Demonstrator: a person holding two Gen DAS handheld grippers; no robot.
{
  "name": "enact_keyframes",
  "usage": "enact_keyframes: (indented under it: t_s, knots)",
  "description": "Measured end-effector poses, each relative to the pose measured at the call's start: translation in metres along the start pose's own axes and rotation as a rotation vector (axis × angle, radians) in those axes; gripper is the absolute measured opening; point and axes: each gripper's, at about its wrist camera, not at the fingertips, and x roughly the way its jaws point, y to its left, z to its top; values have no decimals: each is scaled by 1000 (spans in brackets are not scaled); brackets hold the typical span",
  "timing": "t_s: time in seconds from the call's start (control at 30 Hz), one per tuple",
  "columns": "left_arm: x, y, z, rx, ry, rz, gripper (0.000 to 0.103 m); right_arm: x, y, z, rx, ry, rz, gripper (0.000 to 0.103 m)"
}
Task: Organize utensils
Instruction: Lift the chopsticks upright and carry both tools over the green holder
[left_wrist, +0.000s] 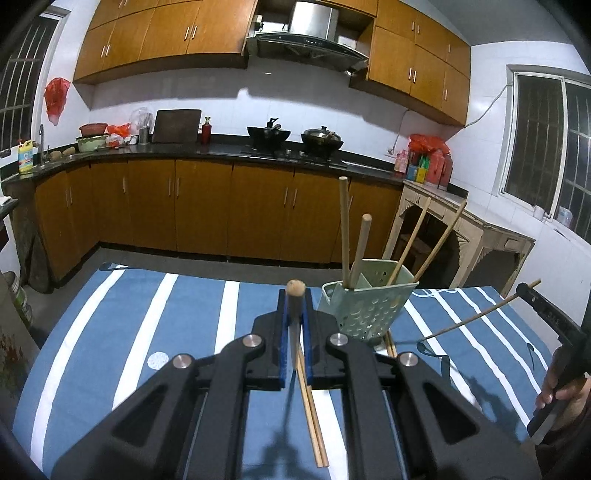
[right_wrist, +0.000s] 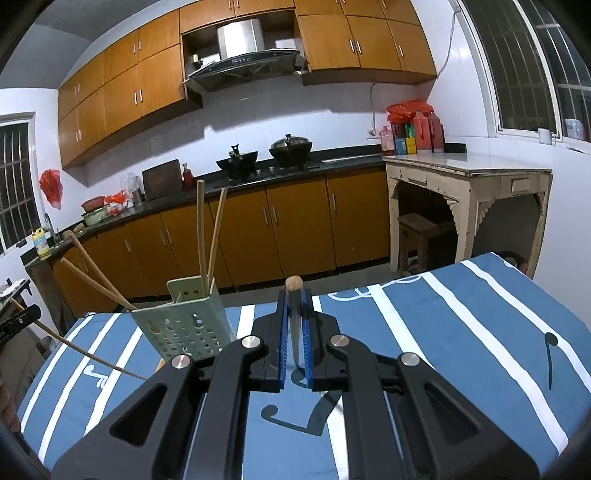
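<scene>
We see the left gripper (left_wrist: 294, 325) clamped on a wood-tipped utensil (left_wrist: 295, 291), axis running fwd along the fingers. Right gripper (right_wrist: 294, 325) likewise shut on its utensil (right_wrist: 294, 286), steel shaft, rounded wood tip.

The utensil holder (left_wrist: 364, 304) stands on the table (left_wrist: 147, 317), chopsticks (left_wrist: 312, 406) lying before it.

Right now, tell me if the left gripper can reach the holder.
Probably yes. The holder stands just ahead-right of the left gripper, which holds a utensil. Nothing lies between them. Its top is open, though four sticks lean inside.
</scene>
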Motion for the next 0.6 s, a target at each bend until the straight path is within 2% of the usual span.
enact_keyframes:
  t_s: [0.27, 0.6]
  knots:
    - [-16, -10, 20, 21, -42, -40, 8, -11, 9, 33, 2, -31, 42, 8]
    - [-51, -49, 67, 69, -173, -126, 8, -39, 40, 102, 25, -149, 203, 8]
